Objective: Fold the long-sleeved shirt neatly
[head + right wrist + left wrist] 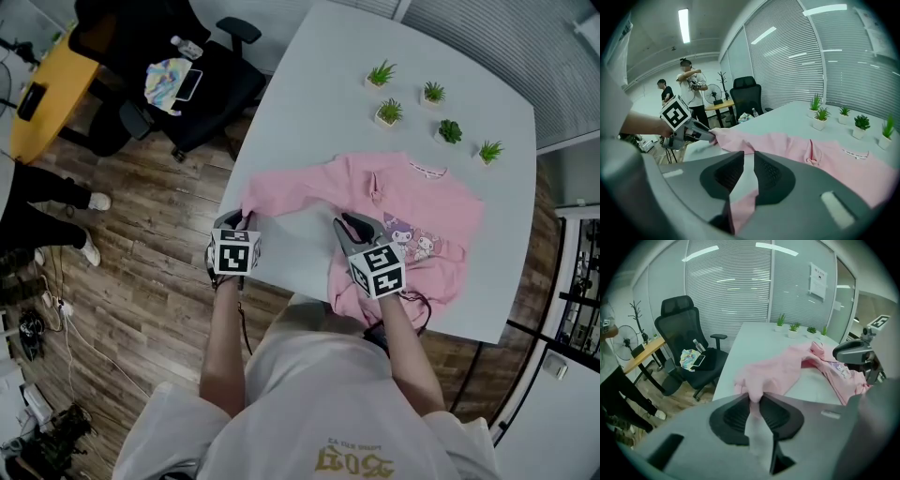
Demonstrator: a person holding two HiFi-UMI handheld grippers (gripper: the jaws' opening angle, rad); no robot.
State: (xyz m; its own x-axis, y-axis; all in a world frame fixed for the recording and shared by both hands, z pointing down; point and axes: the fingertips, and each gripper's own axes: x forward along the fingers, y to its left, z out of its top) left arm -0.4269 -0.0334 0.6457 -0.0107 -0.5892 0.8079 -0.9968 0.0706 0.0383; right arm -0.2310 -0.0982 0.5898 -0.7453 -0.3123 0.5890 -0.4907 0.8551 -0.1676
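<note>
**Sleeve in hand:** A person stands at a white, smooth-topped desk (309,84), where a pink, cartoon-printed long-sleeved shirt (412,202) lies print side up. The grey, marker-capped left tool (246,218) (754,398) has its jaws clamped on the cuff end of the shirt's outstretched pink sleeve (300,190) (773,371), at the desk's edge. From that tool the sleeve runs ahead and off to its right. Its long axis leads to the shirt's body, which lies well beyond the tip.

The matching right tool (345,223) (747,157) sits at the body's near side edge, below the sleeve. Its jaws stand a narrow slit apart, with a strip of pink fabric lying in the gap but not visibly pinched. The body spreads ahead and to the right of that tool.

By the look of the layout, the coming fold hinges on the left tool. It alone has the sleeve's end, and the body lies across from it, past the right tool.
</note>
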